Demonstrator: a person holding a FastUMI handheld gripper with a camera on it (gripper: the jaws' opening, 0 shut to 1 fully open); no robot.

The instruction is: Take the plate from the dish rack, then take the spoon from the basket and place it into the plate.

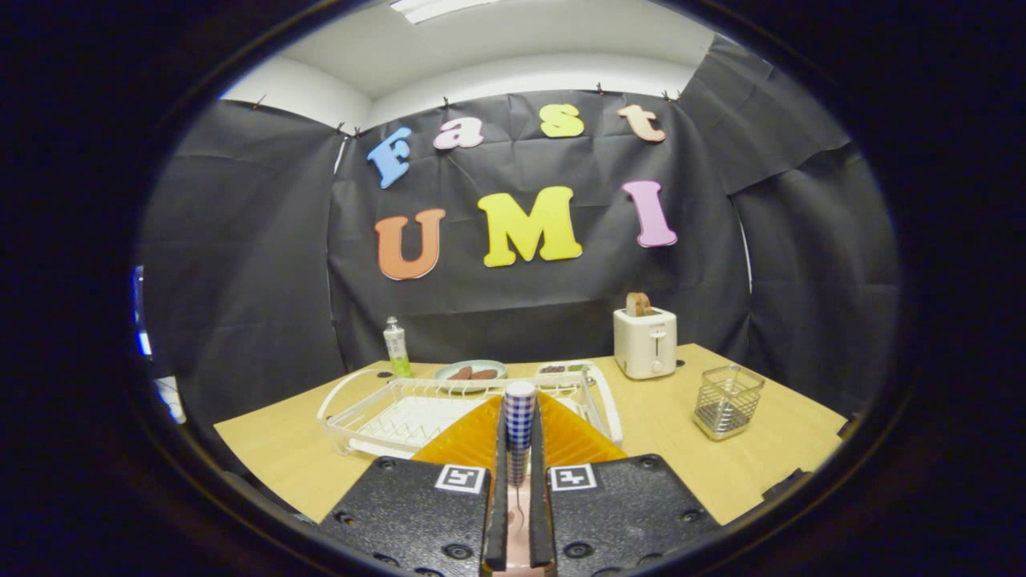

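My gripper [519,481] is shut on a spoon [519,421] with a blue-and-white checked handle, which sticks out forward between the two fingers. Beneath and just ahead of the fingers lies an orange ribbed plate [469,442] on the wooden table, its surface showing on both sides of the spoon. The white wire dish rack [377,413] stands right behind the plate. A metal mesh basket [727,401] stands apart to the right of the fingers, and I see nothing sticking out of it.
Beyond the rack are a green-capped bottle [396,347], a pale plate with sausages [470,371] and a small dish [561,369]. A white toaster [645,340] holding a bread slice stands at the back right. The table's front edge [264,473] runs close on the left.
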